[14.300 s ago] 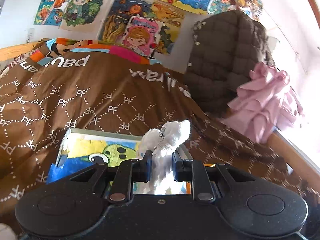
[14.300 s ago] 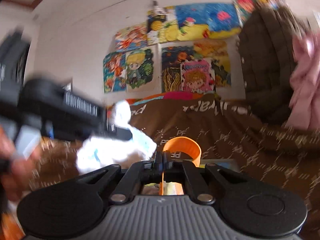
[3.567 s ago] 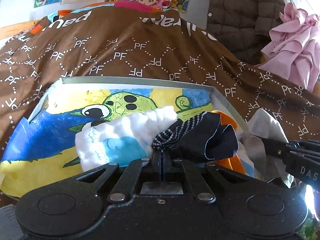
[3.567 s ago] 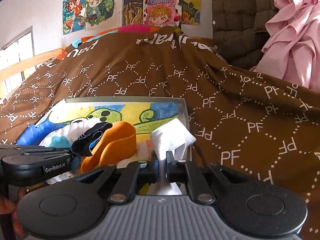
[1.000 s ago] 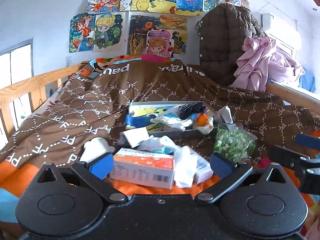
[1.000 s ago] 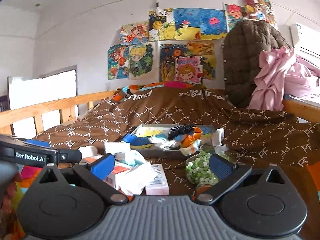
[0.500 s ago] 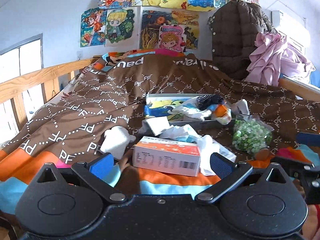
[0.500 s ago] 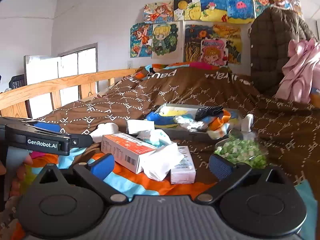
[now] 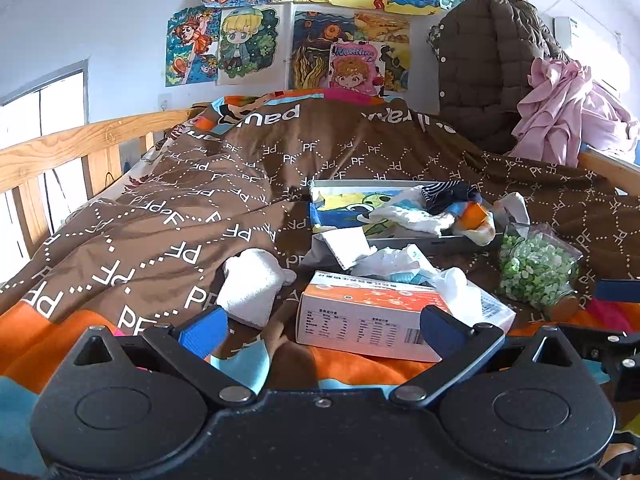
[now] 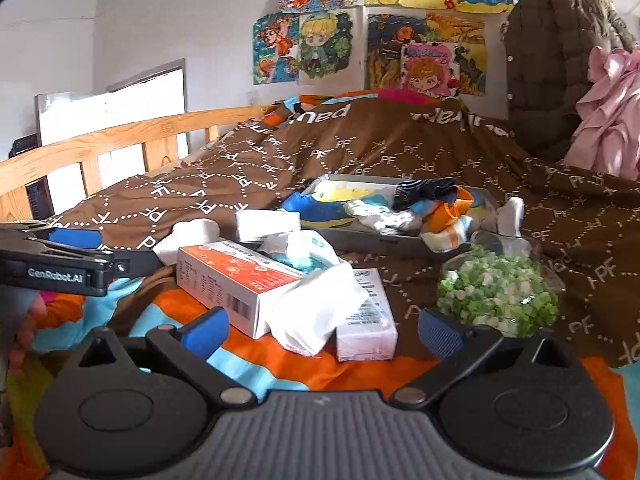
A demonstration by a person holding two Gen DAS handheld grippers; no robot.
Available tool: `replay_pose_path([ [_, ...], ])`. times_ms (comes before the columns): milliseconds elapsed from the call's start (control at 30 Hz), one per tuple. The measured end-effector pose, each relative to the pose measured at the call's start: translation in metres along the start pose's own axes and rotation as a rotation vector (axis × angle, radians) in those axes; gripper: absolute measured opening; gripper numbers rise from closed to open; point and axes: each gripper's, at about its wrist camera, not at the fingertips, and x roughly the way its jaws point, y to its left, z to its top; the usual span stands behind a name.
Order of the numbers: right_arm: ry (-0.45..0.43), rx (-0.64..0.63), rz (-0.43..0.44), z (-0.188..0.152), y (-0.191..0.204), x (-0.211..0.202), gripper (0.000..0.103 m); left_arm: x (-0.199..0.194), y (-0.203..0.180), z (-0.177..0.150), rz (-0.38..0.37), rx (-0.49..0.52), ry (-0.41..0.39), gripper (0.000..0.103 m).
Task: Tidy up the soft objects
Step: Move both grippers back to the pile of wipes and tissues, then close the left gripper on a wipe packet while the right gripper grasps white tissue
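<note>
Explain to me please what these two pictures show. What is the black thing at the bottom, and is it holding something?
No robot here: a person carries a handheld gripping tool in each hand, each with a forward-looking camera. The black shape below is the tool itself. The left tool and right tool both stand open, holding nothing. On the bed's brown blanket lie a tray of small cloth items, an orange-and-white box, a rolled white sock, tissues and a clear bag of green pieces. The other tool shows at the left edge of the right picture.

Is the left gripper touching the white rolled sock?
Apart. The left wrist view shows the left gripper open, with bedding visible between its fingers and the white rolled sock.
</note>
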Motion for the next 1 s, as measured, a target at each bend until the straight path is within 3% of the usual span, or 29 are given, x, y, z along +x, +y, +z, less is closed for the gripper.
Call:
replay_pose_path([
  [167,0.007,-0.032,0.034,0.000,0.004,0.013,0.103,0.011,0.008,0.001,0.031,0.004,0.014,0.102],
  [467,0.001,-0.073,0.048,0.005,0.013,0.033,0.103,0.027,0.033,0.002,0.087,-0.107,0.043,0.102],
  [833,0.003,-0.226,0.089,0.012,0.001,0.064,0.103,0.054,0.025,0.015,0.055,-0.167,0.032,0.102],
  [1000,-0.004,-0.285,0.081,0.012,-0.014,0.079,0.103,0.070,0.008,0.024,0.032,-0.150,0.024,0.102],
])
